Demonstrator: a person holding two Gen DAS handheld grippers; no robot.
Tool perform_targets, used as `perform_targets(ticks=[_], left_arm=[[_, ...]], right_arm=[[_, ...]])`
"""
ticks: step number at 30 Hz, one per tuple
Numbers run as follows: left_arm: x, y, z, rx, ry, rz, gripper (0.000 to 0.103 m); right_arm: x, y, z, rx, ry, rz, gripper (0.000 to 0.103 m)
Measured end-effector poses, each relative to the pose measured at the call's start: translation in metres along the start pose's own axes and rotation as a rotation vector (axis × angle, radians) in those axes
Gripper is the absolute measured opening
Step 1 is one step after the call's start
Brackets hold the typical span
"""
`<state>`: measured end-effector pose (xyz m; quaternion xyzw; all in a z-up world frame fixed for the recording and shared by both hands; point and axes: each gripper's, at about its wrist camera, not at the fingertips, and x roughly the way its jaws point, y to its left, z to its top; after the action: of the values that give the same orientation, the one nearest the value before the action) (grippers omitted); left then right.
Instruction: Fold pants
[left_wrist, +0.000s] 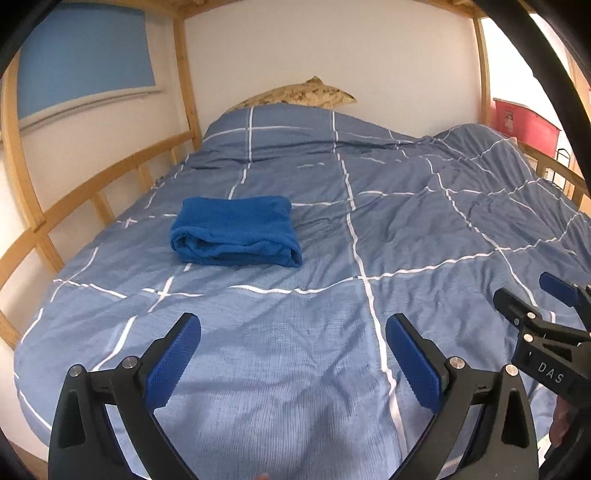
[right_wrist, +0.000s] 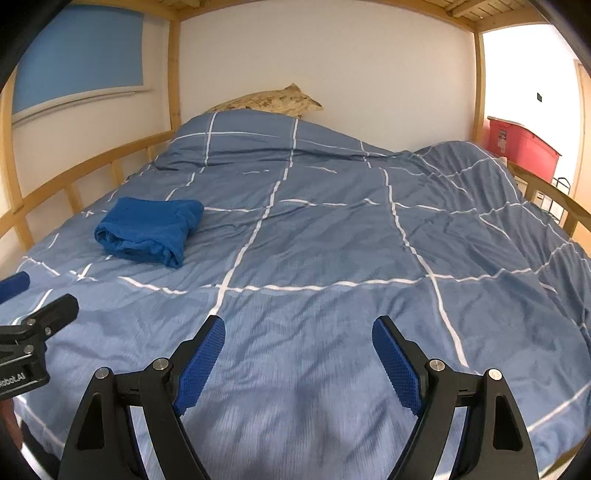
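The bright blue pants (left_wrist: 236, 230) lie folded in a compact bundle on the blue checked duvet (left_wrist: 332, 229), left of the bed's middle. They also show in the right wrist view (right_wrist: 149, 229). My left gripper (left_wrist: 293, 330) is open and empty, low over the near part of the duvet, well short of the pants. My right gripper (right_wrist: 298, 332) is open and empty, to the right of the left one. The right gripper's fingers (left_wrist: 517, 306) show at the right edge of the left wrist view.
A wooden bunk frame rail (left_wrist: 92, 192) runs along the left side, another rail (right_wrist: 554, 199) on the right. A patterned pillow (left_wrist: 299, 94) lies at the head by the white wall. A red bin (right_wrist: 521, 142) stands beyond the right post.
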<state>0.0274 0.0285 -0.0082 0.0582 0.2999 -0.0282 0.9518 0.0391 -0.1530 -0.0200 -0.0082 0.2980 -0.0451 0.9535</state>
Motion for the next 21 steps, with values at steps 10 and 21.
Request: perform_targets(ticks=[10, 21], left_arm=[[-0.029, -0.002, 0.000, -0.018, -0.035, -0.013, 0.103], [-0.039, -0.009, 0.003, -0.009, -0.055, -0.019, 0.103]], right_arm=[[-0.033, -0.009, -0.007, -0.001, -0.023, -0.012, 0.083], [-0.048, -0.020, -0.006, 0.004, -0.044, -0.013, 0.083]])
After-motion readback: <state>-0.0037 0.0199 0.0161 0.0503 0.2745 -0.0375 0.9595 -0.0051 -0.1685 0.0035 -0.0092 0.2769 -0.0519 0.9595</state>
